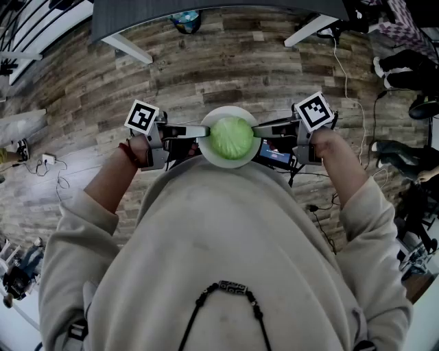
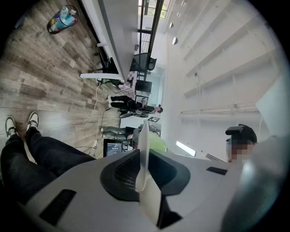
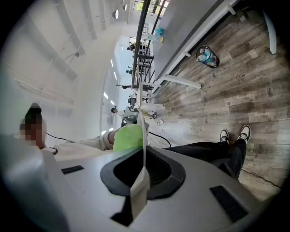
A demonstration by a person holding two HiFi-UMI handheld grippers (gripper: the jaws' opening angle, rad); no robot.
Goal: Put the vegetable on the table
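A round green cabbage (image 1: 232, 137) sits on a white plate (image 1: 230, 110), held in the air in front of the person's chest, above the wooden floor. My left gripper (image 1: 199, 130) is shut on the plate's left rim and my right gripper (image 1: 260, 129) on its right rim. In the left gripper view the plate (image 2: 142, 152) runs edge-on between the jaws of the left gripper (image 2: 143, 174), with the cabbage (image 2: 157, 144) beyond. The right gripper view shows the same: the plate's rim (image 3: 144, 136) is pinched by the right gripper (image 3: 144, 174), with the cabbage (image 3: 128, 137) behind it.
A dark table top (image 1: 206, 12) on white legs stands ahead at the far edge of the head view, with a colourful bag (image 1: 185, 20) on the floor under it. Cables (image 1: 343, 75) trail across the floor, and seated people's legs (image 1: 405, 68) are at the right.
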